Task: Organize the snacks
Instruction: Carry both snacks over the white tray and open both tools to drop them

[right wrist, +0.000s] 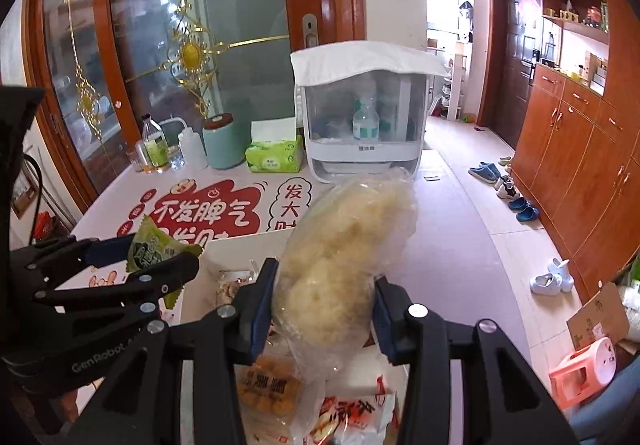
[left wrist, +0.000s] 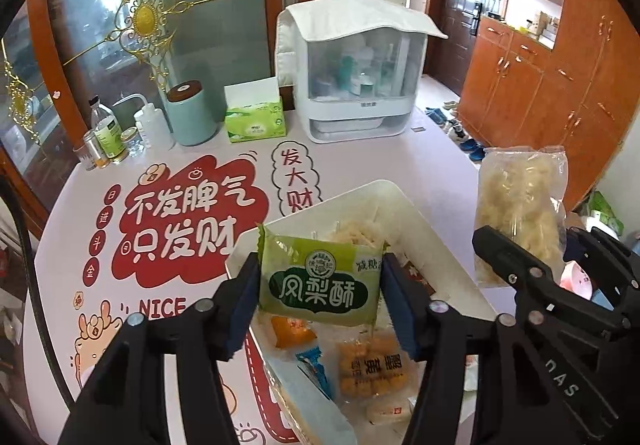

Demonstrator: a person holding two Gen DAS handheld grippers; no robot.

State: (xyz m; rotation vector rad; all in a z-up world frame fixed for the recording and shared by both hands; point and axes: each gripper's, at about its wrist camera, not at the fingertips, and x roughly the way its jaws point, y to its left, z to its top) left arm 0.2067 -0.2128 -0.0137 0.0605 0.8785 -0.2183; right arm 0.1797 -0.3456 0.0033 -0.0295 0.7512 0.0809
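My left gripper (left wrist: 320,281) is shut on a green pineapple-cake packet (left wrist: 320,281), held above a white snack bin (left wrist: 360,201). The bin holds several snacks, among them an orange-yellow pack (left wrist: 372,369) and a blue wrapper (left wrist: 314,365). My right gripper (right wrist: 324,297) is shut on a clear bag of pale yellow puffs (right wrist: 344,265), held upright over the bin's right side. That bag also shows in the left wrist view (left wrist: 520,205), with the right gripper below it. The left gripper with its green packet (right wrist: 154,245) shows at the left of the right wrist view.
The table has a pink cloth with red print (left wrist: 180,221). At its back stand a white covered bottle rack (left wrist: 352,77), a green tissue box (left wrist: 256,121), a teal canister (left wrist: 190,113) and bottles (left wrist: 108,133). Shoes (right wrist: 516,201) and wooden cabinets (right wrist: 580,165) are to the right.
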